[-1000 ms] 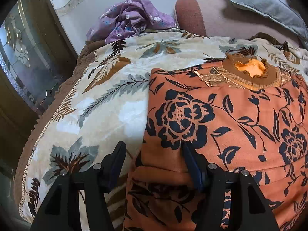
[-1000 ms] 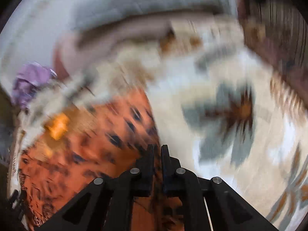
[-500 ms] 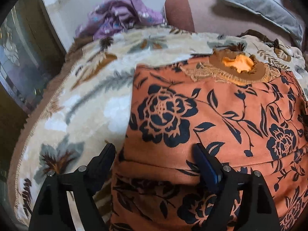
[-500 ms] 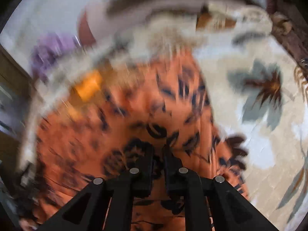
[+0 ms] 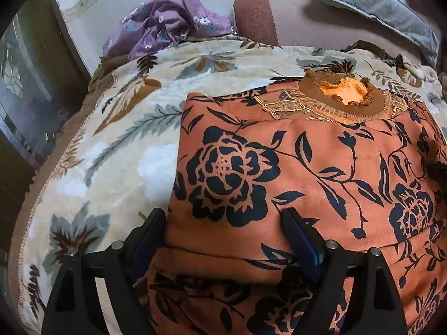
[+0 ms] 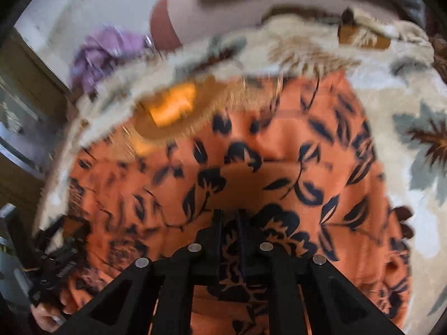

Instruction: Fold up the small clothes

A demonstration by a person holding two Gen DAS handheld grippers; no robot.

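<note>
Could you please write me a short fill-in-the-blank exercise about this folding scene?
1. The orange top is printed with black ____.
2. The crumpled garment at the far edge of the blanket is ____ in colour.
3. The left gripper has its jaws ____.
4. The right gripper hangs over the ____ top.

Missing words: flowers; purple; open; orange

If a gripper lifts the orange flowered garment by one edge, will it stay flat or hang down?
The orange flowered garment would probably hang down limp: it is soft cloth, already creased into a fold near the left gripper. It looks padded at the brown collar, so perhaps somewhat heavy. On the plush blanket it likely drags rather than slides.
</note>
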